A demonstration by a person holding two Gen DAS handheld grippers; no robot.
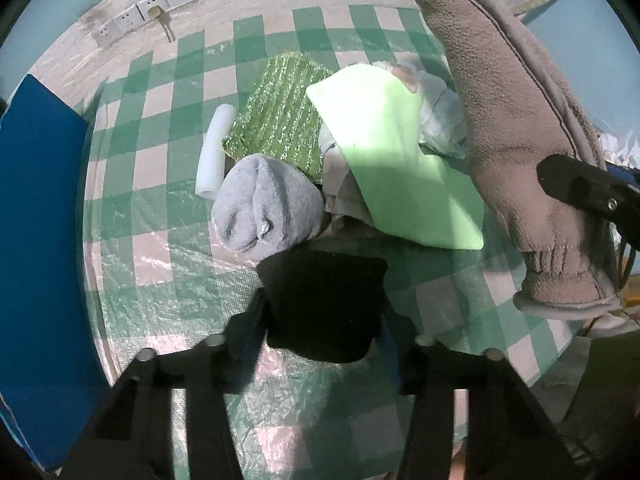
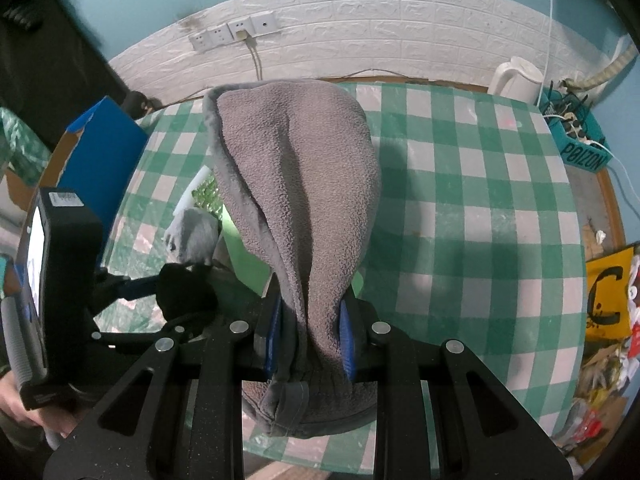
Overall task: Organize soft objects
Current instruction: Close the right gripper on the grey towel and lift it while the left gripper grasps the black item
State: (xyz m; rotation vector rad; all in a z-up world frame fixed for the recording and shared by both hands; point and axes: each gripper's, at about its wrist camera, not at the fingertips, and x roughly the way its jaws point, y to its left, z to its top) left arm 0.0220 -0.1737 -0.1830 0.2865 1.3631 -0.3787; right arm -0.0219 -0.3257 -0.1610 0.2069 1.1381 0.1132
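My left gripper (image 1: 324, 316) is shut on a black soft cloth (image 1: 324, 300) and holds it above the checked table; it also shows in the right wrist view (image 2: 184, 296). My right gripper (image 2: 310, 328) is shut on a brown-grey fleece mitten (image 2: 296, 184), which hangs at the right of the left wrist view (image 1: 516, 128). On the table lies a pile: a rolled grey towel (image 1: 268, 208), a light green foam sheet (image 1: 392, 152), a sparkly green cloth (image 1: 280, 116), a white foam tube (image 1: 214, 150) and crumpled white fabric (image 1: 440, 112).
A blue box (image 2: 104, 152) stands at the table's left edge (image 1: 36, 208). A white kettle (image 2: 516, 78) and a teal crate (image 2: 576, 140) stand at the back right. Wall sockets (image 2: 236, 34) sit on the white brick wall. Clutter lies beside the table on the right.
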